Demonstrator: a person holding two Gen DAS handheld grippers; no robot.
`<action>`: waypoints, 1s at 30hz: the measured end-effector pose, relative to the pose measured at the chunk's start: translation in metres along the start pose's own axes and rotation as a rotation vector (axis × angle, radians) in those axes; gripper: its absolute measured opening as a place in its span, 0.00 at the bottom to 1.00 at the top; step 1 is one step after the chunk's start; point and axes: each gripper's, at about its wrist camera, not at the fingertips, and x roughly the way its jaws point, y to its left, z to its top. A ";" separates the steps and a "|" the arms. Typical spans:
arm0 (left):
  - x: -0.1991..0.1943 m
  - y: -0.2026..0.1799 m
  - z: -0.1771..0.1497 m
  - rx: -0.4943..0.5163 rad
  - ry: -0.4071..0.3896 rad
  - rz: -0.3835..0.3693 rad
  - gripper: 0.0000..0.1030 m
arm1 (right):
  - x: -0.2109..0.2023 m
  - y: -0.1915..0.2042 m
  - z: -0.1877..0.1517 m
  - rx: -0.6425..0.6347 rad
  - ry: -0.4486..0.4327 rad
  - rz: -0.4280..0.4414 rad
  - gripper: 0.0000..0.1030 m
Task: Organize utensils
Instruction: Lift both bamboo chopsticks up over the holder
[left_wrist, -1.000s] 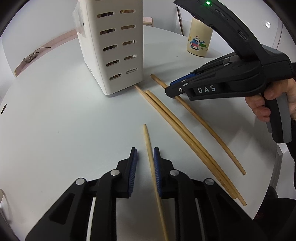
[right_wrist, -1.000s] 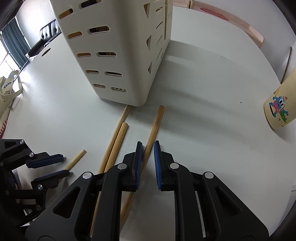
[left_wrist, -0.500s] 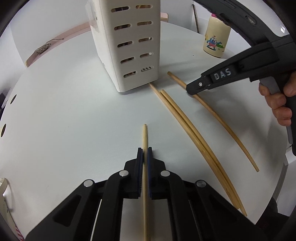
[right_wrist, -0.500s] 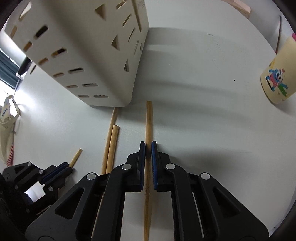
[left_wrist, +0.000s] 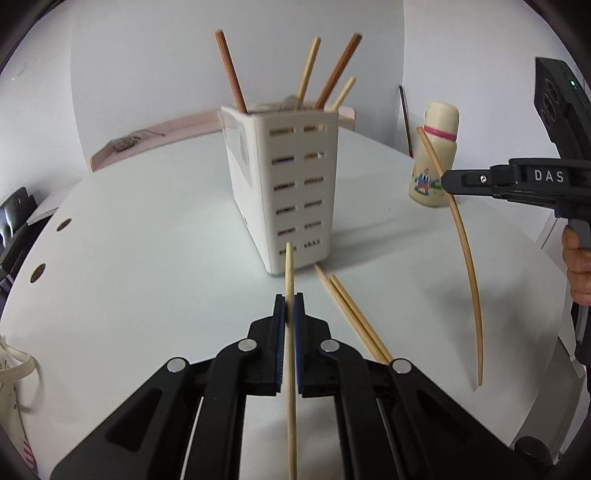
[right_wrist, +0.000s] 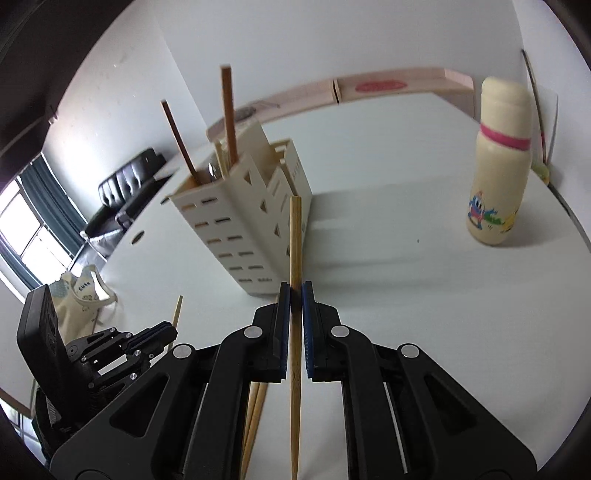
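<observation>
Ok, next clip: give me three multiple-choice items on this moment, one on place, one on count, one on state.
1. Where do the loose chopsticks lie?
A. inside the bottle
B. on the table, near the utensil holder's base
C. on the sofa

2. How many loose chopsticks lie there?
A. two
B. five
C. none

3. What is the left hand-held gripper doing?
A. standing open
B. shut on a chopstick
C. shut on the bottle

Answers: 1 B, they rest on the table by the utensil holder. 2 A, a pair lies side by side. 3 B, its pads clamp a held chopstick.
</observation>
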 end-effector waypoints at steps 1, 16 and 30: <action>-0.007 0.002 0.005 -0.005 -0.035 -0.001 0.04 | -0.007 0.003 0.002 -0.010 -0.036 0.017 0.06; -0.064 0.026 0.070 -0.125 -0.340 -0.096 0.04 | -0.058 0.035 0.038 -0.074 -0.383 0.275 0.06; -0.068 0.058 0.122 -0.231 -0.534 -0.092 0.04 | -0.051 0.057 0.083 -0.084 -0.549 0.266 0.06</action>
